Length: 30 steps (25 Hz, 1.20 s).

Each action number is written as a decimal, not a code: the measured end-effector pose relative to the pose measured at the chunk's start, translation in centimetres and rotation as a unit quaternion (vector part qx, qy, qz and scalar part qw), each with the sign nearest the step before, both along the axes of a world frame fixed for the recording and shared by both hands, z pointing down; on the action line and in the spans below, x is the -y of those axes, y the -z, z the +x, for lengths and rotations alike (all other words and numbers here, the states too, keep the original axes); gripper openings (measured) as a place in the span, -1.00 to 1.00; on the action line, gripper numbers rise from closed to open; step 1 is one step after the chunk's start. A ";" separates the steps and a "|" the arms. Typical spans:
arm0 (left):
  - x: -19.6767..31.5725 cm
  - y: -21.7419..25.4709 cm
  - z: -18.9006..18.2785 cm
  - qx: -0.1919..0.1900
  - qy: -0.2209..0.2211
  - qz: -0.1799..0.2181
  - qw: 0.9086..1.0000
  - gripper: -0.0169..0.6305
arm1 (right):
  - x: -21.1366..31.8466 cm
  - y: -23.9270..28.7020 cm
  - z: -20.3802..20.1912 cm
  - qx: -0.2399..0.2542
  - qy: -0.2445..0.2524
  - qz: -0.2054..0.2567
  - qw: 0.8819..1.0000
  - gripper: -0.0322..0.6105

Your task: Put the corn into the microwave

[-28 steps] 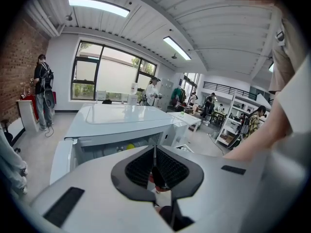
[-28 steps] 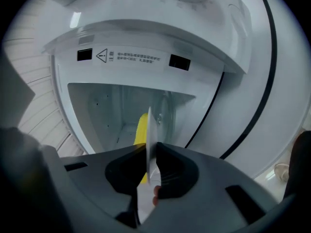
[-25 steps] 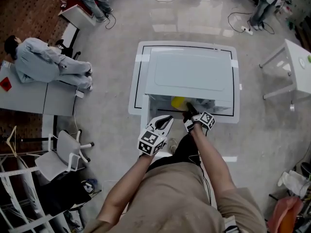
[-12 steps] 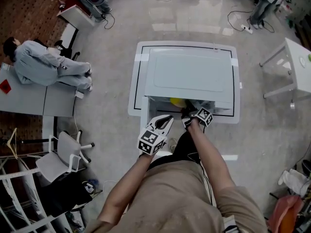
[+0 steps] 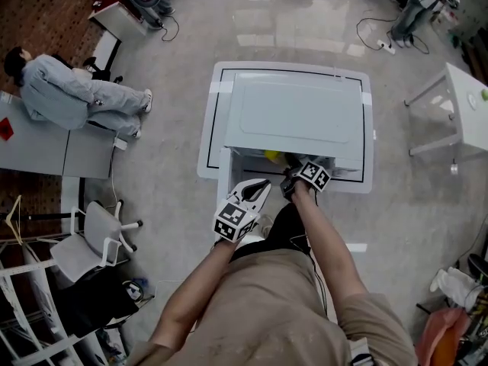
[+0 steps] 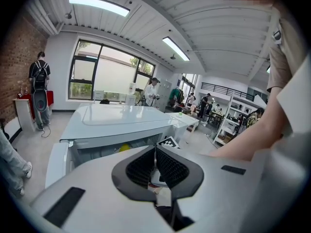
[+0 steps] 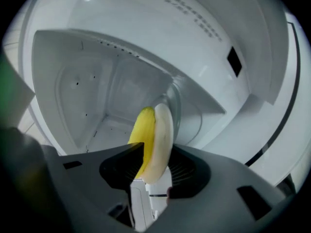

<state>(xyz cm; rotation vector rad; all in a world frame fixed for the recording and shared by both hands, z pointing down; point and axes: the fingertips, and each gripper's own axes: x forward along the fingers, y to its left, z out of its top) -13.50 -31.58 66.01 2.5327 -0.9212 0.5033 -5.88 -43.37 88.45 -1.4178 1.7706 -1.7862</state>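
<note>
Jaws of the right gripper are opening deep inside the microwave, with the corn sitting between them, most likely because it is being let go there. The left gripper is hanging outside, jaws pressed together on nothing, probably keeping clear of the opening. A glossy grey floor is carrying the white table bearing the microwave.
</note>
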 end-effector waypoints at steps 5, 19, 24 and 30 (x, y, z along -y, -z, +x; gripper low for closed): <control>-0.9 0.4 0.0 0.000 -0.004 0.005 1.000 -0.93 | -1.4 -0.2 -1.7 -0.067 0.104 0.011 0.992 -0.19; -1.6 0.2 0.1 0.006 -0.011 0.002 1.000 -0.93 | -6.1 -1.5 -1.9 -0.342 0.244 0.098 0.902 -0.08; -1.7 0.1 0.4 0.009 -0.017 0.000 1.000 -0.93 | -5.2 -0.3 -1.1 -0.428 0.228 0.132 0.864 -0.08; -1.9 -0.4 0.3 0.027 -0.027 0.006 0.999 -0.93 | -3.9 -0.1 -1.7 -0.494 0.258 0.143 0.818 -0.08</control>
